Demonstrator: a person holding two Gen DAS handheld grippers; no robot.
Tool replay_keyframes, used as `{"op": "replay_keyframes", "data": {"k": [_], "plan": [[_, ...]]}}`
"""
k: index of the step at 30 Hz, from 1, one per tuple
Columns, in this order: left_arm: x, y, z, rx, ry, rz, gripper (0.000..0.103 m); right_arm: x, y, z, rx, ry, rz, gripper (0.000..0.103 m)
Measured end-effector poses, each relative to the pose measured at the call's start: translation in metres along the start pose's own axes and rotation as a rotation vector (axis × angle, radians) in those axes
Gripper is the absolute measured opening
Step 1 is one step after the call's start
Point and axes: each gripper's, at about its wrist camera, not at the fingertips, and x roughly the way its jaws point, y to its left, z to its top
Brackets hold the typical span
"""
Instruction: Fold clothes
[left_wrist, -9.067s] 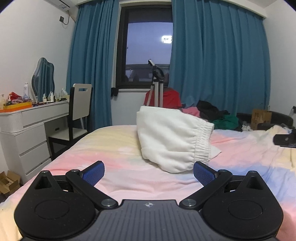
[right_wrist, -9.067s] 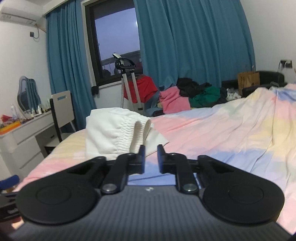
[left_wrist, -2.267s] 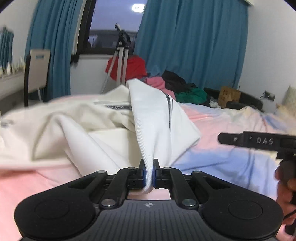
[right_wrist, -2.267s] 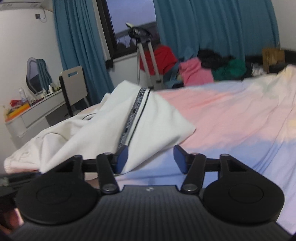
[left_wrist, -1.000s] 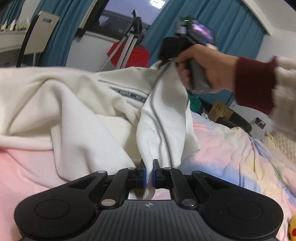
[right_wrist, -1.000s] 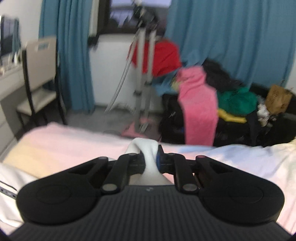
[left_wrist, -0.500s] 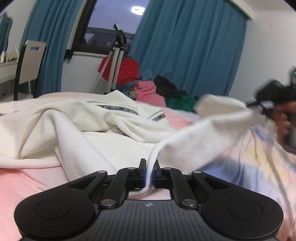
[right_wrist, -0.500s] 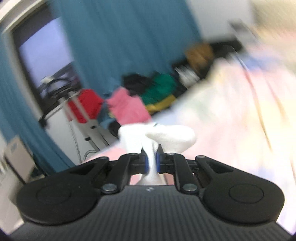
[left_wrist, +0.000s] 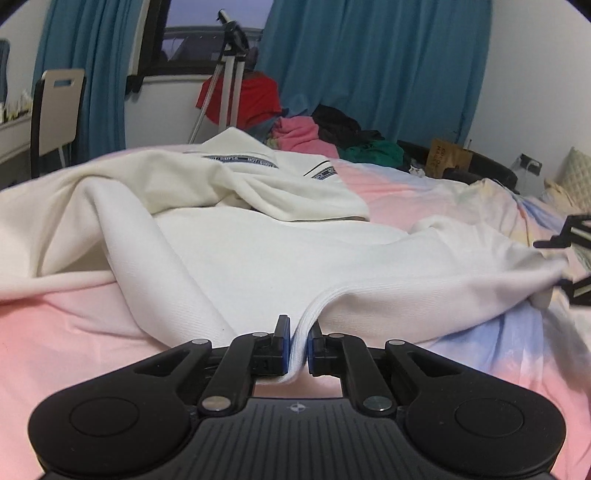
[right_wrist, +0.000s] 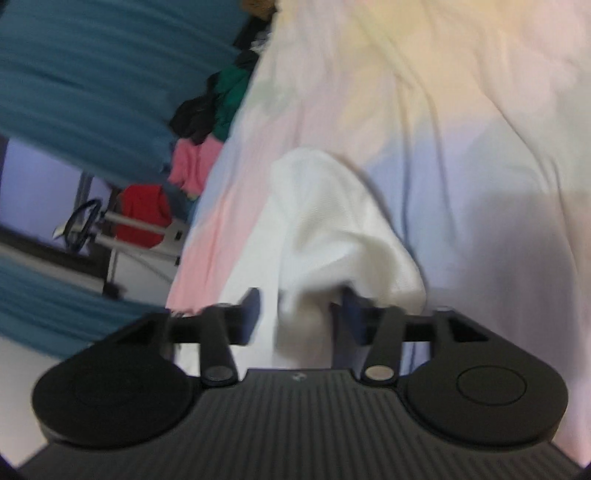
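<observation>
The left gripper (left_wrist: 296, 343) pinches the soft, limp white garment (left_wrist: 280, 254) by its hem while the right gripper (right_wrist: 301, 312) opens, releasing its edge.

White garment (left_wrist: 258, 254): soft knit cloth, finely ribbed, matt, thick at the folded hem pinched just ahead of the left gripper (left_wrist: 296, 345). Woven band with printed lettering (left_wrist: 240, 159) farther ahead, flatter and smoother than the knit. Bedsheet (left_wrist: 74, 332) under and to both sides: thin smooth cloth, matt, softly creased. Left gripper: matt black plastic, ribbed on the body, small bright metal rivets, blue rubbery pads (left_wrist: 283, 345). Right gripper (right_wrist: 301, 314): same matt black plastic, jaws opening with blurred white knit between them. Curtains (left_wrist: 369, 66) far beyond: heavy matt cloth in pleats.
</observation>
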Motion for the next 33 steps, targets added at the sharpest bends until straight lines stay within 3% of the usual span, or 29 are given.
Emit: {"op": "replay_keyframes", "data": {"k": [3,6,8,10,13,16,19,20,24,29,33], "plan": [[0.005,-0.003,0.0,0.01,0.006,0.006,0.009,0.015,-0.004,0.013,-0.005,-0.001,-0.019,0.053],[0.009,-0.004,0.0,0.007,0.008,0.007,0.009,0.025,0.004,0.022,-0.1,-0.047,-0.054,0.048],[0.011,-0.002,0.002,-0.013,0.006,-0.001,0.009,0.031,0.007,0.029,-0.138,-0.085,-0.079,0.028],[0.008,-0.001,0.005,-0.03,-0.015,-0.027,0.009,0.036,0.006,0.036,-0.147,-0.122,-0.089,0.025],[0.003,-0.001,0.008,-0.047,-0.051,-0.067,0.009,0.026,0.012,0.042,-0.143,-0.234,-0.051,0.02],[-0.003,-0.004,0.01,-0.065,-0.092,-0.107,0.009,-0.006,0.039,0.037,-0.31,-0.45,0.015,0.013],[-0.001,-0.006,0.01,-0.069,-0.091,-0.109,0.009,-0.025,0.049,0.035,-0.366,-0.561,0.029,0.009],[0.001,-0.007,0.01,-0.065,-0.084,-0.106,0.009,-0.026,0.047,0.037,-0.345,-0.556,0.012,0.009],[0.01,-0.01,0.006,-0.044,-0.042,-0.087,0.01,-0.008,0.013,0.05,-0.161,-0.382,-0.131,0.01],[0.016,-0.011,0.002,-0.036,-0.009,-0.071,0.011,0.008,-0.04,0.067,0.105,-0.227,-0.152,0.016],[0.015,-0.008,0.004,-0.067,0.002,-0.078,0.015,0.014,-0.052,0.067,0.148,-0.174,-0.096,0.033]]}}
